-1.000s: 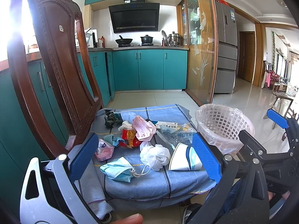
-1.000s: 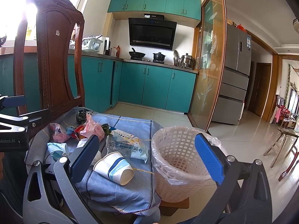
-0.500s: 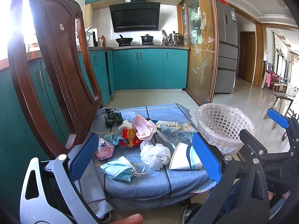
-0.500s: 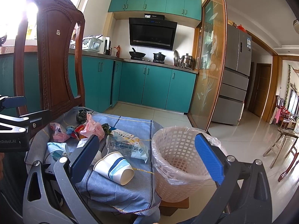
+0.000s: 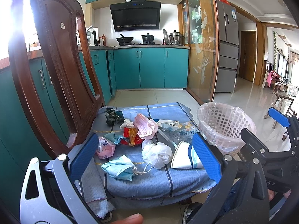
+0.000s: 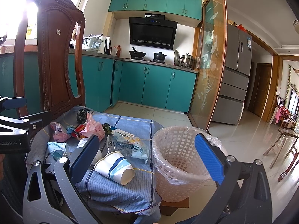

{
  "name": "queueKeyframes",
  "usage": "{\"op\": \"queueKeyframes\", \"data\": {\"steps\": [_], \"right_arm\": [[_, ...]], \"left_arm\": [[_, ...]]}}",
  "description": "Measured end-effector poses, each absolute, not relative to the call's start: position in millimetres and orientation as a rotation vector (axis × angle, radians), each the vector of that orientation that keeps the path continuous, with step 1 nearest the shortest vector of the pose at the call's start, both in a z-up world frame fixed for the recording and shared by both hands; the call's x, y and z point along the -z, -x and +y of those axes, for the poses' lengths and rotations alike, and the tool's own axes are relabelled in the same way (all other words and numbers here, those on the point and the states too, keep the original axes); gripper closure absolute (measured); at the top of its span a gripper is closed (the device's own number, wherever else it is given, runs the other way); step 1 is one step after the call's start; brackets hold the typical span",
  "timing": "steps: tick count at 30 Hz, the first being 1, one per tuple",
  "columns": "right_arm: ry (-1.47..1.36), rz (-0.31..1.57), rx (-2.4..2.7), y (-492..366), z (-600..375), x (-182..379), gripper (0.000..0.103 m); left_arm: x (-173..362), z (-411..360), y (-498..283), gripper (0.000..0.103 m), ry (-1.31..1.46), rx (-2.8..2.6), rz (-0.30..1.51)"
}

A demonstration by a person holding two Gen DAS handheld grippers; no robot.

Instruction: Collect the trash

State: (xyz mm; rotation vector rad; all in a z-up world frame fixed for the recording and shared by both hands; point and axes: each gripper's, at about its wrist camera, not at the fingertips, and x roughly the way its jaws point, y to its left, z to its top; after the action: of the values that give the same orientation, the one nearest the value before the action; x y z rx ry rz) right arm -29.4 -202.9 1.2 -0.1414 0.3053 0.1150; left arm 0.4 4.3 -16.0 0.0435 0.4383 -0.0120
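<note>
**Both grippers spread wide over littered chair seat**

The left gripper (image 5: 144, 157) and right gripper (image 6: 147, 154) hover with jaws wide apart, holding and touching nothing. On the blue cloth (image 5: 149, 183) lie one paper cup (image 6: 115, 165), one blue face mask (image 5: 119, 169), one white crumpled bag (image 5: 158, 152) and several wrappers. The lined basket (image 6: 179, 160) stands just beside; its contents are hidden.

Both grippers are held level, side by side — the left gripper (image 5: 144, 156) and right gripper (image 6: 146, 155) each spread wide, gripping nothing.
</note>
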Motion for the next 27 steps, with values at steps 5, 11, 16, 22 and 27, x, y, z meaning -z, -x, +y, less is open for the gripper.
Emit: {"op": "queueKeyframes", "data": {"steps": [5,11,16,22,27], "right_arm": [[0.147,0.314,-0.111,29,-202,-3,0.003],[0.203,0.475,-0.212,2,-191,-6,0.003],[0.376,0.544,-0.332,-26,-175,-23,0.003],[0.520,0.624,-0.543,-59,-138,12,0.035],[0.483,0.838,-0.660,-103,-131,80,0.042]], "left_arm": [[17,7,-1,0.003,-0.053,0.005,0.443],[17,22,-2,0.003,-0.053,-0.027,0.454],[20,61,-13,0.003,-0.005,-0.099,0.484],[52,93,-48,0.019,0.068,-0.118,0.649],[80,88,-65,0.025,0.039,-0.029,0.751]]}}
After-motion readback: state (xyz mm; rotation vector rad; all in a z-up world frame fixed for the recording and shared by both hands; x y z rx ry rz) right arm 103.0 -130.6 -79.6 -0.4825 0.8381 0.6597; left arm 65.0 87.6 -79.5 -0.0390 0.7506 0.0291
